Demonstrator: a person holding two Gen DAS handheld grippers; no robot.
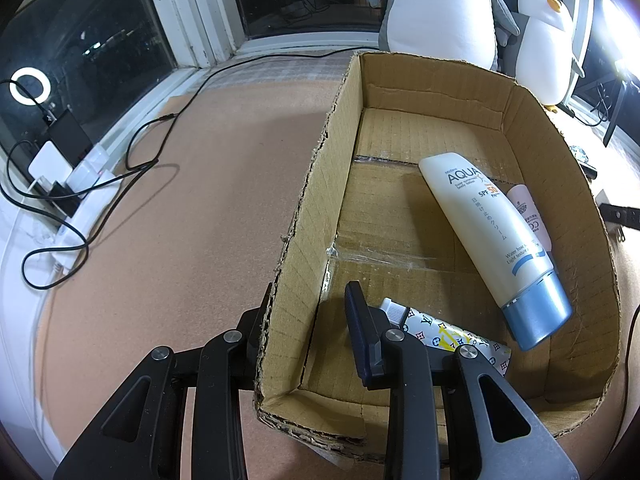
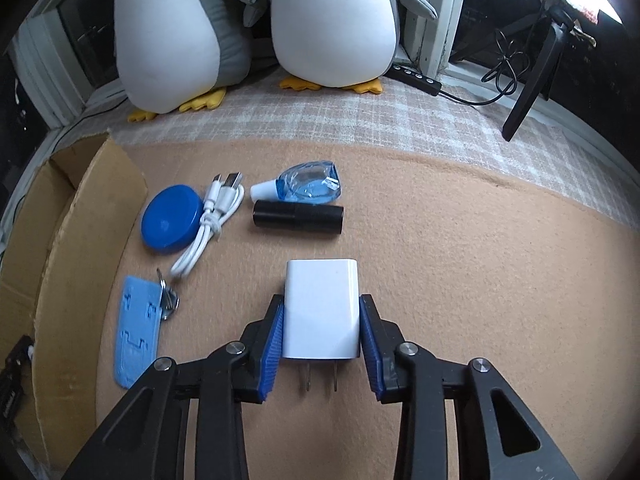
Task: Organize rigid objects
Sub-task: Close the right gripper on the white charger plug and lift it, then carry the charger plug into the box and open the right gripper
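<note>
My right gripper (image 2: 322,332) is shut on a white wall charger (image 2: 320,312), prongs toward the camera, just above the tan mat. Beyond it lie a black cylinder (image 2: 298,216), a clear blue bottle (image 2: 308,188), a white USB cable (image 2: 212,224), a blue round lid (image 2: 172,218) and a light blue flat stand (image 2: 138,330). My left gripper (image 1: 308,320) is open and straddles the left wall of the cardboard box (image 1: 304,208). Inside the box lie a white sunscreen tube with a blue cap (image 1: 496,236), a pink tube (image 1: 530,212) and a patterned tube (image 1: 452,336).
Two penguin plush toys (image 2: 256,24) stand at the back by the window. The box's side (image 2: 80,240) is left of the loose items. Black cables (image 1: 132,160) and a white power strip (image 1: 72,184) lie at the left. A black stand leg (image 2: 532,84) is back right.
</note>
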